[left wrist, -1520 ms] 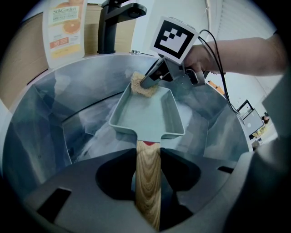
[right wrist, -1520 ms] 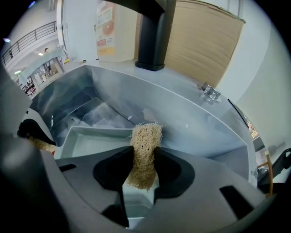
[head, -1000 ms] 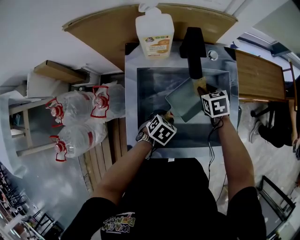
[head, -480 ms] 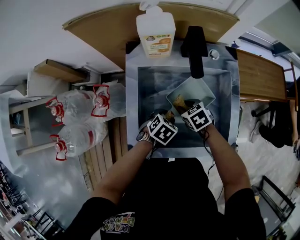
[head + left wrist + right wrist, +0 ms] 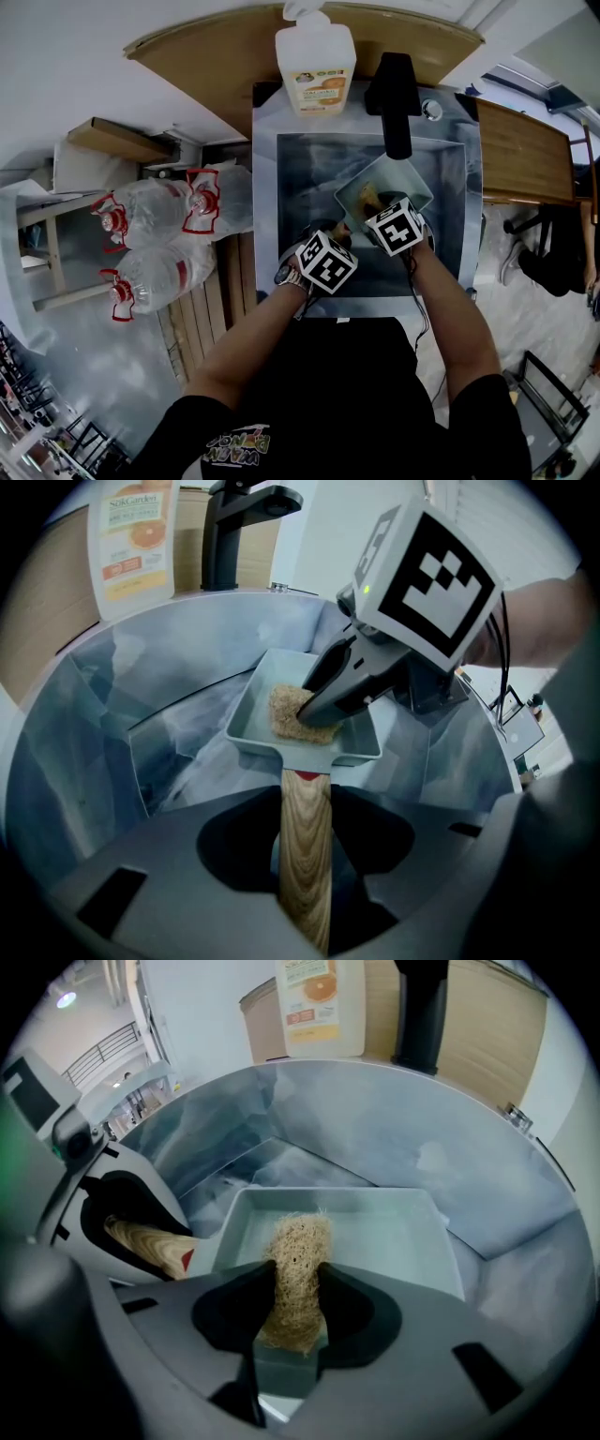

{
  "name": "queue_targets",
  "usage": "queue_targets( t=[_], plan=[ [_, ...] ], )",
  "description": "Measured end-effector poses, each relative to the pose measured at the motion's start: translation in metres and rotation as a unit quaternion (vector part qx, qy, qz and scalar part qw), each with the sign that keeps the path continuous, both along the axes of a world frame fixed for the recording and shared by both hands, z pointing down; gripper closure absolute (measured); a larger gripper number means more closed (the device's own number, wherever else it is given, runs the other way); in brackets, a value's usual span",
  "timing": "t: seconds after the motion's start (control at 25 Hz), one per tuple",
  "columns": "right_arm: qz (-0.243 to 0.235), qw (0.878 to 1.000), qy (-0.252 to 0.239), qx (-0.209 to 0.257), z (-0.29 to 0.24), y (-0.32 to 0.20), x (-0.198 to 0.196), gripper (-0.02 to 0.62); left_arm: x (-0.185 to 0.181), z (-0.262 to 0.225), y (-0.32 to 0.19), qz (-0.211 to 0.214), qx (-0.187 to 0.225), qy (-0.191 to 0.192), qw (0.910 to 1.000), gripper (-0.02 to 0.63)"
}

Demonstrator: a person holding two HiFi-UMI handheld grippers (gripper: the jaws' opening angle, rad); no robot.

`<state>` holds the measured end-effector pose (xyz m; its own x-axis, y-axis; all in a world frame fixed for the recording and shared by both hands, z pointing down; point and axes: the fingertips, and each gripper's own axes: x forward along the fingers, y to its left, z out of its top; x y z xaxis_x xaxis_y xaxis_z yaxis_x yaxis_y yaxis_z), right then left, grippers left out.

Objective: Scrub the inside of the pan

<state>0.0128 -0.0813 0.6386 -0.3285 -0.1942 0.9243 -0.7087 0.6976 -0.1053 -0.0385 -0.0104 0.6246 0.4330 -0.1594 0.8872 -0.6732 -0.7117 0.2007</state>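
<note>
Since a second ago the right gripper (image 5: pixel 370 204) has come left and nearer, off the right side of the sink (image 5: pixel 298 178) and down into the pan (image 5: pixel 405 184). The pan has turned too, and its open side now faces up. The left gripper (image 5: pixel 305 808) has hardly shifted.

- right gripper: clenched on a tan fibre scrubber (image 5: pixel 298 1260). The scrubber is down inside the pan, at the handle end.
- left gripper: clamped on the pan's wooden handle (image 5: pixel 305 855), which runs straight between its jaws.
- pan: pale grey-green, rectangular, inside the steel sink, right of centre, just in front of the black tap (image 5: pixel 394 89).
- soap bottle (image 5: pixel 315 70): orange label, upright behind the sink, left of the tap.
- two large water bottles (image 5: pixel 155 220): lying left of the sink, apart from it.
</note>
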Motion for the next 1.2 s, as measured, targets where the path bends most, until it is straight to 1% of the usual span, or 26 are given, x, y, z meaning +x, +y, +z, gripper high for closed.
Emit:
queue_targets(
  t=[0.12,0.24,0.52,0.68,0.8,0.92,1.2],
  plan=[
    [0.019,1.0,0.007,0.004,0.0,-0.01,0.015,0.449,0.0,0.0,0.0,0.0,0.0,0.0,1.0,0.435],
    [0.027,0.999,0.019,0.011,0.0,-0.018,0.027,0.449,0.0,0.0,0.0,0.0,0.0,0.0,1.0,0.436],
    [0.029,0.997,0.06,0.042,0.004,-0.036,0.051,0.449,0.0,0.0,0.001,0.0,0.0,0.0,1.0,0.434],
    [0.034,0.993,0.092,0.063,0.002,-0.048,0.068,0.449,0.0,0.0,0.0,0.0,-0.001,0.0,1.0,0.434],
    [0.028,0.99,0.114,0.075,0.002,-0.056,0.076,0.449,0.0,0.0,0.001,-0.001,-0.001,0.0,1.0,0.435],
    [0.021,0.99,0.116,0.078,0.001,-0.057,0.078,0.449,0.0,-0.001,0.001,-0.001,-0.001,0.001,1.0,0.434],
    [0.03,0.989,0.113,0.091,-0.009,-0.062,0.082,0.449,0.001,-0.001,0.0,-0.001,0.0,0.002,1.0,0.435]
  ],
)
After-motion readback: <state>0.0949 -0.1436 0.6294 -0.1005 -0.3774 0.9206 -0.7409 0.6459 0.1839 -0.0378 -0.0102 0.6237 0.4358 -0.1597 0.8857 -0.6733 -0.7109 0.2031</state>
